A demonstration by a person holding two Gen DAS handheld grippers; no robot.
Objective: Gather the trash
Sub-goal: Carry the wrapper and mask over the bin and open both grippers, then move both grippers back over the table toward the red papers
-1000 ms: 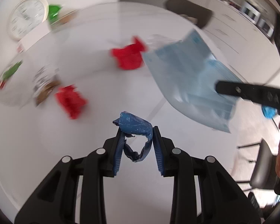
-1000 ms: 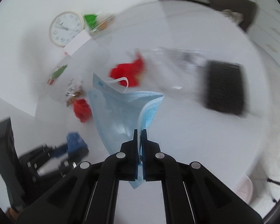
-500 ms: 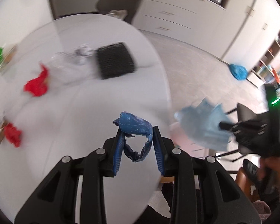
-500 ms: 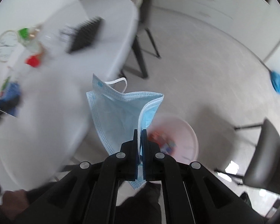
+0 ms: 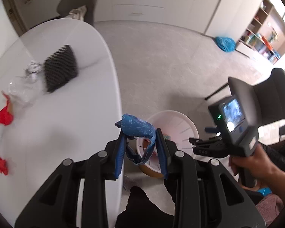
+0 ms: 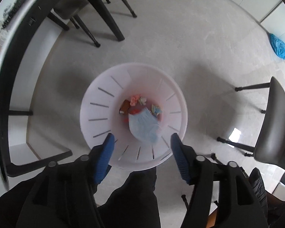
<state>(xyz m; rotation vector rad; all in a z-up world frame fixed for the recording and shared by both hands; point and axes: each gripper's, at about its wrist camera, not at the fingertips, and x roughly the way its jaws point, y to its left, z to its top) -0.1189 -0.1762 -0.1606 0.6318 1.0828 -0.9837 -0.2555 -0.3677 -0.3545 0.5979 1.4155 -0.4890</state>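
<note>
White plastic forms the slotted waste bin (image 6: 96,102), which stands on the floor beside the white table (image 5: 66,129). Right gripper (image 6: 141,146): it points straight down over the bin mouth. Its jaws have just been opening and stand wide apart, with nothing between the pads. The pale blue face mask (image 6: 143,125) lies loose inside the bin, below and between the blue fingertips (image 6: 107,148), touching neither. Beneath the mask lie small crumpled scraps; their kinds are hard to make out. Left gripper (image 5: 140,142): it tilts steeply down past the table edge, short of the bin, its jaws clamped on a crumpled dark blue wrapper (image 5: 137,128). In the left view, a hand (image 5: 256,165) holds the right gripper's handle; the bin's near wall is hidden behind the left fingers. Red scraps (image 5: 3,115) on the table are blurred.
</note>
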